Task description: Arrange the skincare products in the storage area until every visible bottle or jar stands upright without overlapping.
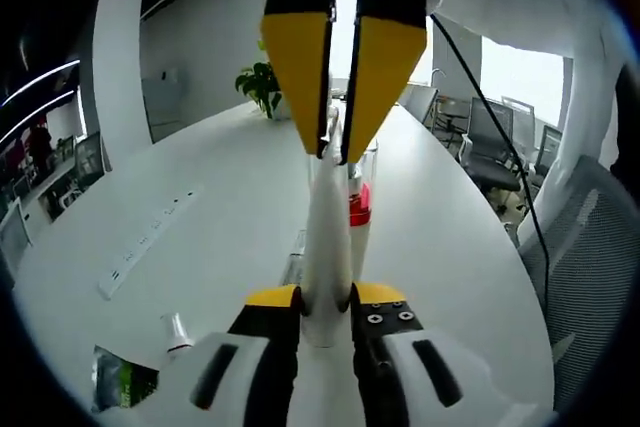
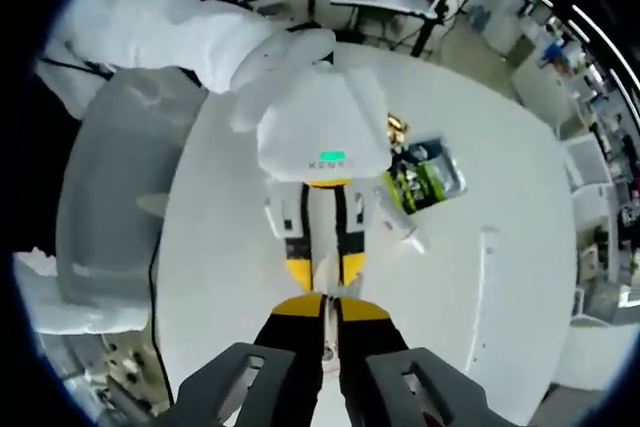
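A slim white tube (image 1: pixel 327 247) is pinched at both ends between the two tongs, above a white oval table (image 1: pixel 200 227). In the left gripper view, the left gripper (image 1: pixel 325 315) clamps the near end of the tube, its yellow-tipped jaws pressed against the tube's sides. The tube runs straight away from it to the right gripper (image 1: pixel 332 152), which comes in from the far side with its yellow jaws nearly together, closed on the tube's other end. Just beyond the tube, beside the right gripper's tips, stands a clear container with a red part (image 1: pixel 360 205); what it is cannot be told.

In the right gripper view, the right gripper (image 2: pixel 325 322) holds the same tube (image 2: pixel 326 269) tightly between its narrow jaws, and the left gripper (image 2: pixel 324 265) faces it from the far end, held by a person's white-gloved hand (image 2: pixel 290 57).

Off to one side of the left gripper, on the table, lies a small clear bottle (image 1: pixel 175 332) and a green-and-black packet (image 1: pixel 122 382). A long white power strip (image 1: pixel 150 239) lies further out, and a potted plant (image 1: pixel 260 85) stands at the table's far end. Grey office chairs (image 1: pixel 590 247) ring the table.
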Available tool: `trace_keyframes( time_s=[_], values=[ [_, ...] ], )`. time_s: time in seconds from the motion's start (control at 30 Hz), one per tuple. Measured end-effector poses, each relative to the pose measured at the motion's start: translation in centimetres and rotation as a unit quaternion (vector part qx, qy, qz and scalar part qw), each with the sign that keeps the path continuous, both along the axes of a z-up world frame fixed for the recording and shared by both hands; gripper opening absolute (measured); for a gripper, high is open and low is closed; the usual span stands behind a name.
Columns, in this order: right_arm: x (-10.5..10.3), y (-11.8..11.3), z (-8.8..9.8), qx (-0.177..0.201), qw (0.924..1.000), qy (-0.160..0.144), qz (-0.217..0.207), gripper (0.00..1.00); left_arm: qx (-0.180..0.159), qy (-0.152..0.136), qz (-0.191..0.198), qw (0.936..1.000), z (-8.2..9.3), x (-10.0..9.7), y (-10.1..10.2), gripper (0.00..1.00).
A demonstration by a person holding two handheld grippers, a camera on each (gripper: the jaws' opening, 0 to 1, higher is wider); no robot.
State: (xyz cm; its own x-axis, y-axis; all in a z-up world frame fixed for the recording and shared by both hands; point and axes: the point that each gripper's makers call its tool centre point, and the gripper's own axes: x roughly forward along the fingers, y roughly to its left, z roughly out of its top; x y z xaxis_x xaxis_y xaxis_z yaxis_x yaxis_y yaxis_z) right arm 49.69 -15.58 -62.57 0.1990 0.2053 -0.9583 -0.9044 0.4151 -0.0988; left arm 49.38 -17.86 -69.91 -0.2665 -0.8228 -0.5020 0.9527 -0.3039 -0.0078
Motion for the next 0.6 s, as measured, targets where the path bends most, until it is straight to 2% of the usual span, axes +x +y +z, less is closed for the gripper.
trace_keyframes(
  time_s=[0.1,0.2,0.33,0.6],
  values=[
    [0.12,-0.05,-0.02,0.011,0.9993,0.013,-0.035,0.0,0.002,0.005,-0.008,1.0,-0.04,0.16,-0.09,0.18],
    [0.35,-0.11,-0.06,0.013,0.9992,0.012,-0.037,0.0,0.006,0.008,-0.013,0.9999,-0.08,0.45,-0.23,0.18],
    [0.11,-0.01,-0.05,0.022,0.9976,0.028,-0.06,0.0,0.009,0.012,-0.021,0.9997,-0.17,-0.03,-0.03,0.17],
    [-0.29,0.44,-0.09,0.018,0.9972,0.039,-0.061,0.0,0.015,0.024,-0.024,0.9993,-0.27,-0.21,0.24,0.16]
  ],
)
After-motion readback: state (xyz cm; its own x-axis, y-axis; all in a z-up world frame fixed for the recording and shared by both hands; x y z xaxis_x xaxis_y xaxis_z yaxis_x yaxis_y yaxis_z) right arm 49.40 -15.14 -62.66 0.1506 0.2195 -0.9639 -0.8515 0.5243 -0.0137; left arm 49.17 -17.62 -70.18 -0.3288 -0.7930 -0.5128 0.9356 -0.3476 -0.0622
